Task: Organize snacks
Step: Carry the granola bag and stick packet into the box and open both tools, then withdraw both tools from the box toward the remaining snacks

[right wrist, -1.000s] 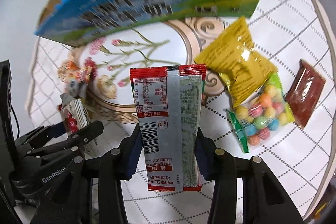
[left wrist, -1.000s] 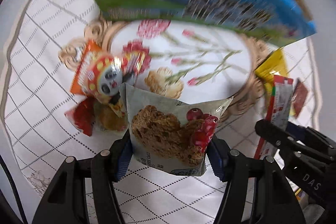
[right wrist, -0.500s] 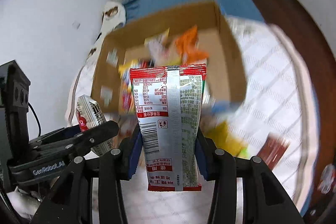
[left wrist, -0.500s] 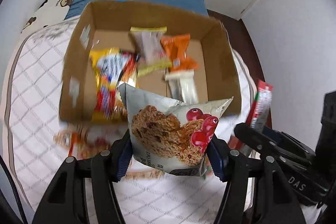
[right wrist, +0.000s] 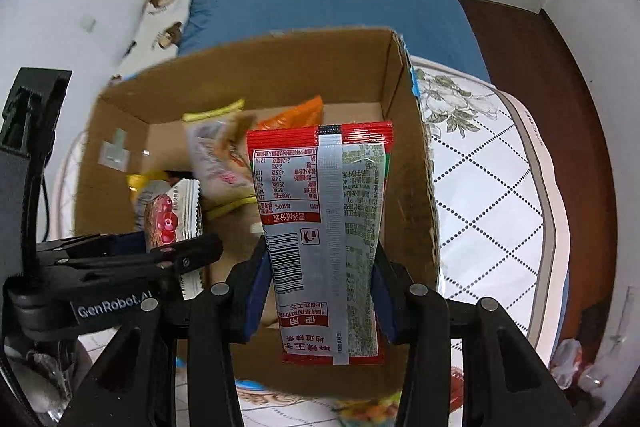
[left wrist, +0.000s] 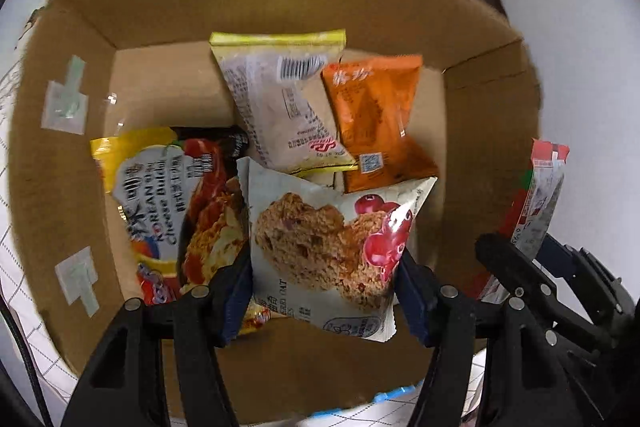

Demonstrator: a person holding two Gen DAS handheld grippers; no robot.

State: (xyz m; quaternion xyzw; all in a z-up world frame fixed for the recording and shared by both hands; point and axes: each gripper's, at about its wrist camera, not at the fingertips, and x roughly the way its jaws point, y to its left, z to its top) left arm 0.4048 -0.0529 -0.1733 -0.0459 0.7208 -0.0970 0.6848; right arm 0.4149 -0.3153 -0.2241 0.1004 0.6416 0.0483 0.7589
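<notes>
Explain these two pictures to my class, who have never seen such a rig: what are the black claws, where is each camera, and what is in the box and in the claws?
There is no robot here. A person holds two hand-held grippers, each with a wide-angle camera looking along its fingers.

The left camera looks down into a cardboard box. The left gripper has an oat cookie packet between its pads, and its jaws are opening. In the box lie a noodle packet, a pale packet with yellow edges and an orange packet.

The right camera sees the same box from the side, on a quilted cloth. The right gripper is shut on a red sachet.
</notes>
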